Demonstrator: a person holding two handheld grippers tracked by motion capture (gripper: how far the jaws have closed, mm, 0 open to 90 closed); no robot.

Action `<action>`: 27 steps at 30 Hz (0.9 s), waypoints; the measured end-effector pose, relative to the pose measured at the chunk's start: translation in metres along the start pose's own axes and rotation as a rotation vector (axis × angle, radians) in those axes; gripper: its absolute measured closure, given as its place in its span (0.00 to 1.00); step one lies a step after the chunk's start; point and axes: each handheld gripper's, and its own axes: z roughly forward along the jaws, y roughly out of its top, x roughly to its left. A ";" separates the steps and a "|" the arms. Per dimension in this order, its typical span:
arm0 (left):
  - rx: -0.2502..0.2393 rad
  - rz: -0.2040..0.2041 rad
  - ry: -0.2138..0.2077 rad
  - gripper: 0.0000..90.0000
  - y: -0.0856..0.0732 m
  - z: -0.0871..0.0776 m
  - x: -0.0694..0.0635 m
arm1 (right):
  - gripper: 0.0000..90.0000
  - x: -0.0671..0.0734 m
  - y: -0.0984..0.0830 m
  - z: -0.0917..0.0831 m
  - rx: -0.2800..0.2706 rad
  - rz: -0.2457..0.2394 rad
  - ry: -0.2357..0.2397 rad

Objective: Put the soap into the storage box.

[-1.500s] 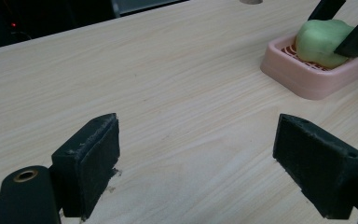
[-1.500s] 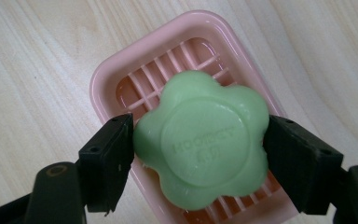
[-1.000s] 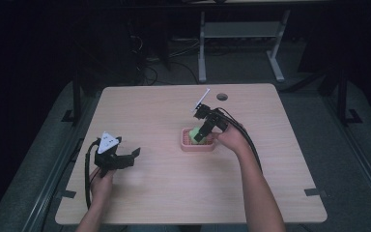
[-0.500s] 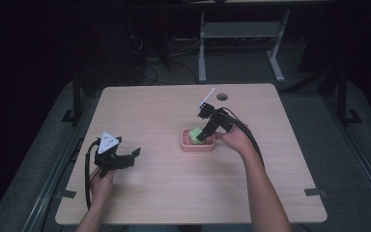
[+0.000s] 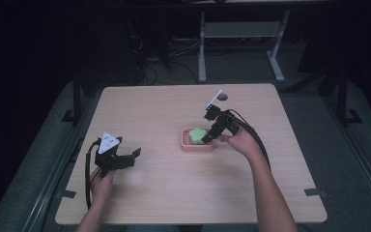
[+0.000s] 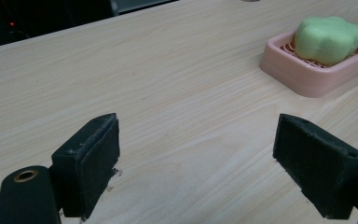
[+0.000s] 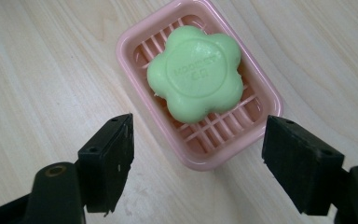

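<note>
1. Worktop [image 5: 174, 193]: pale wood-grain top, rounded corners, standing on a dark floor. A small dark round mark sits near its far edge.

2. Soap dish [image 7: 135, 42]: pink, rectangular with rounded corners and a slatted floor. It rests flat on the worktop, a little right of centre in the high view. The slats probably serve to drain and to keep the soap off the bottom.

3. Soap [image 7: 195, 72]: green, flower-shaped, with embossed lettering on its top face too faint to read with certainty. It lies inside the soap dish, towards the far end in the right gripper view, which leaves bare slats at the near end.

4. Right gripper [image 7: 198, 161]: held above and just short of the near end of the soap dish, angled steeply down at it. Jaws spread wide, nothing between them, touching neither dish nor soap. The spread looks slightly wider than the dish, so the pose would suit either a descent onto the soap or a departure from it; which one cannot be told.

5. Left gripper [image 6: 198, 161]: low over bare worktop at the person's left, well apart from the soap dish, which it faces from a distance. Jaws wide apart and empty. It appears parked out of the way.
</note>
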 end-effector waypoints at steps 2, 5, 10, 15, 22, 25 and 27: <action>0.002 0.000 -0.002 0.16 0.000 0.000 0.000 | 0.27 0.001 -0.001 -0.002 -0.006 -0.003 -0.004; -0.001 -0.001 0.001 0.16 0.000 0.000 0.000 | 0.27 0.002 -0.005 -0.003 -0.004 -0.004 0.001; 0.001 0.000 0.000 0.16 0.000 0.000 0.000 | 0.27 0.003 -0.015 -0.002 -0.005 0.000 0.007; 0.003 0.001 -0.001 0.16 0.000 0.000 0.000 | 0.27 0.001 -0.024 -0.005 -0.011 0.018 0.009; 0.006 0.008 -0.005 0.16 0.000 0.000 -0.001 | 0.27 -0.001 -0.037 -0.009 -0.011 0.035 0.006; 0.006 0.008 -0.005 0.16 0.000 0.001 -0.001 | 0.27 -0.001 -0.042 -0.011 -0.016 0.037 0.005; 0.007 0.008 -0.004 0.16 0.000 0.001 -0.001 | 0.27 -0.001 -0.045 -0.012 -0.020 0.041 0.006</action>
